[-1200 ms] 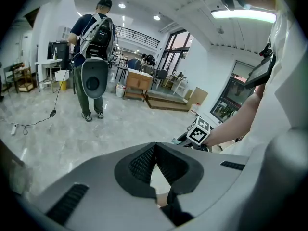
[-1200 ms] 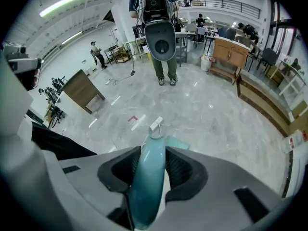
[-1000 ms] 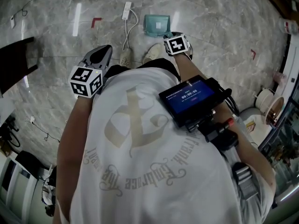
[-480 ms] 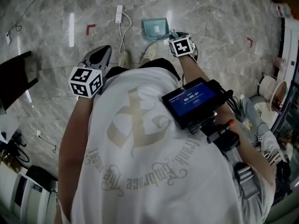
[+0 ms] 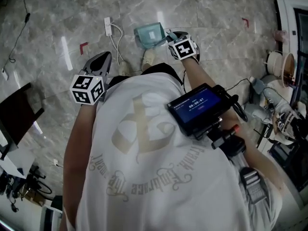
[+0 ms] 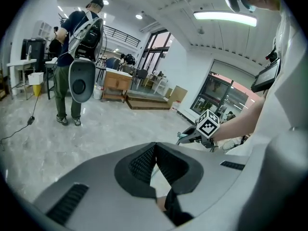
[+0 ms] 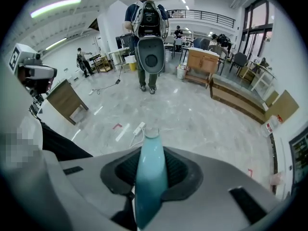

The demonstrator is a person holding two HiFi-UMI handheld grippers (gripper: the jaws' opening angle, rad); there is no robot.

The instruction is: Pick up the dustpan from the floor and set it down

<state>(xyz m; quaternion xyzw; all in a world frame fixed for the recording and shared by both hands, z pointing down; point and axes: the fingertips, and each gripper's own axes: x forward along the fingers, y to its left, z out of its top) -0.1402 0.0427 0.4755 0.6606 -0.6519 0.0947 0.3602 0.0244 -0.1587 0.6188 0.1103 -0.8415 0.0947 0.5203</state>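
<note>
Teal dustpan (image 5: 149, 34), its slim handle just clamped by the closing right gripper (image 7: 151, 153), could twist loose under its own weight; left gripper (image 6: 155, 147) sat closed, empty.

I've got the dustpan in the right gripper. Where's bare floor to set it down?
Widest bare marble floor lies right of the dustpan, up to the red tape corner. A smaller patch sits between the power strip and the left tape mark. Crowded: the strip's cable, the shoes, and gear at far right.
</note>
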